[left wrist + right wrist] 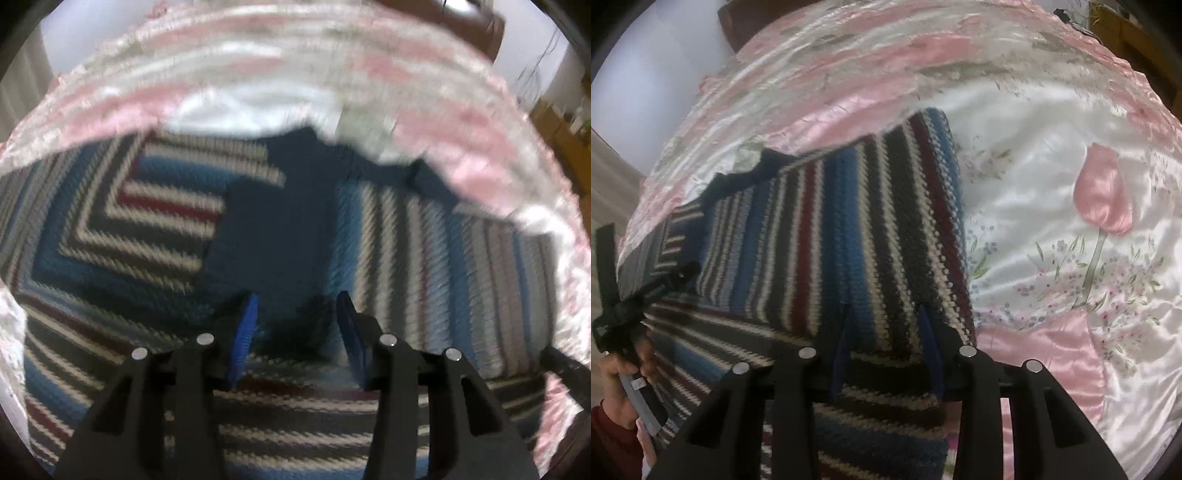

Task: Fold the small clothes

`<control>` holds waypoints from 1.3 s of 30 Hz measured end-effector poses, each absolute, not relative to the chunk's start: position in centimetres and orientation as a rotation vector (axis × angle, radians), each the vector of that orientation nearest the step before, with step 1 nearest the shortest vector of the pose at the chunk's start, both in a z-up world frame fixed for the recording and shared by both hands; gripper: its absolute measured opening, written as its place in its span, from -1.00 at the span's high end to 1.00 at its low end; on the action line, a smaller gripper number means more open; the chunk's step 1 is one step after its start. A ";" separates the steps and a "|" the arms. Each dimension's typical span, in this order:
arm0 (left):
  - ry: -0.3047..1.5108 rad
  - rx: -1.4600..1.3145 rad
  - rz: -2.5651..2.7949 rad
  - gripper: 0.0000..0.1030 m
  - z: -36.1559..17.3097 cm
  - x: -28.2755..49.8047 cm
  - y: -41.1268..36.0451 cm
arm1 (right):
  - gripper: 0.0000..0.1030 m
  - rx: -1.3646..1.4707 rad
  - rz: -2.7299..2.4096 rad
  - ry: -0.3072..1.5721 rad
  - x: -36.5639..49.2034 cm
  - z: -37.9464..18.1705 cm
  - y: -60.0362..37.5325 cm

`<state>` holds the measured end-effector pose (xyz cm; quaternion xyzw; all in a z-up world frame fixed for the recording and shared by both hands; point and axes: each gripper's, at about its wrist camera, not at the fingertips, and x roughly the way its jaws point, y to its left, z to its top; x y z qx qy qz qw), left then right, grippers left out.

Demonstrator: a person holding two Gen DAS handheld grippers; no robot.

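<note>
The striped knit sweater (827, 229) lies flat on the bed (1071, 177), on a pink and white satin bedspread, and both grippers sit at its near edge, so the coming move turns on which way the cloth runs from there: it stretches away from both toward the far side, with its dark collar (291, 192) at the far end. In the right wrist view the right gripper (886, 350) stands spread over the sweater's right border, its blue pads level with the knit; I cannot tell whether they touch it. The right edge runs straight ahead from the right pad, so the right gripper is the nearer one to that side. The left gripper (299, 332) is also spread, hovering over the middle of the sweater below the collar, with nothing between its pads. The left view, though blurred, shows the neck opening and the chevron stripes on the left half; the right view alone shows the bare bedspread to the right and a person's hand (624, 384) holding the left gripper.
</note>
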<state>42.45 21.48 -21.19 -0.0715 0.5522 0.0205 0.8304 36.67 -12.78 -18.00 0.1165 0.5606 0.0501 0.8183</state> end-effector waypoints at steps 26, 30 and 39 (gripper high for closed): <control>1.093 -0.364 0.486 -0.57 -14.1 36.3 56.8 | -0.42 0.028 0.266 1.205 37.1 -14.3 5.3; 1.089 -0.422 0.568 -0.57 -14.2 35.9 63.3 | -0.42 0.023 0.262 1.226 37.8 -15.2 6.1; 1.038 -0.630 0.540 -0.57 -15.7 38.0 70.2 | -0.44 0.017 0.211 1.254 38.7 -16.6 4.7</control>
